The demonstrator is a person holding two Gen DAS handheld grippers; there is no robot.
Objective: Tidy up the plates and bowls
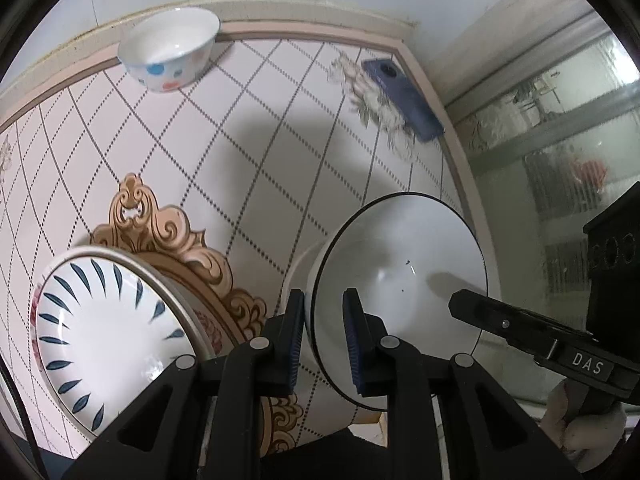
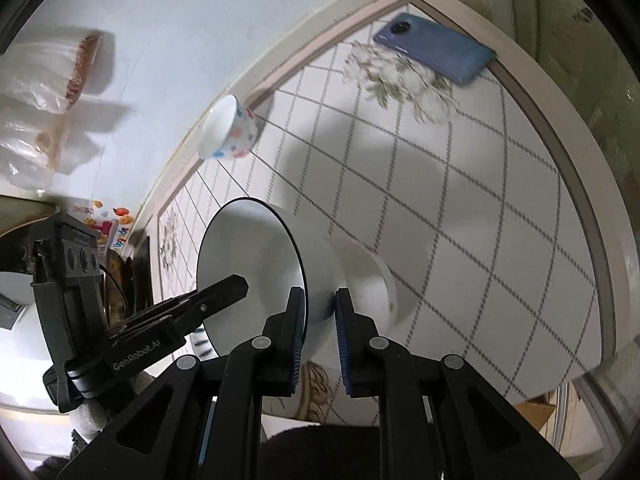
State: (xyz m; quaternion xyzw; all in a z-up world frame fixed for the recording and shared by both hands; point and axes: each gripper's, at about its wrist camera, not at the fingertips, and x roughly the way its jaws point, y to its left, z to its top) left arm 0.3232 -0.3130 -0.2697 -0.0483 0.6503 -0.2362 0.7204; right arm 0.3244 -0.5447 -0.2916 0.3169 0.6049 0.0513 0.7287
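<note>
Both tongs, left gripper (image 1: 323, 326) and right gripper (image 2: 320, 330), clench opposite rims of the white bowl (image 1: 400, 284), sharing its weight, seemingly bound for stacking.

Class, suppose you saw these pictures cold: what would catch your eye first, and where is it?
A white bowl held off the table by both grippers, left and right, each clamped on its rim. A dotted bowl stands by the wall, a blue phone in the corner.
</note>
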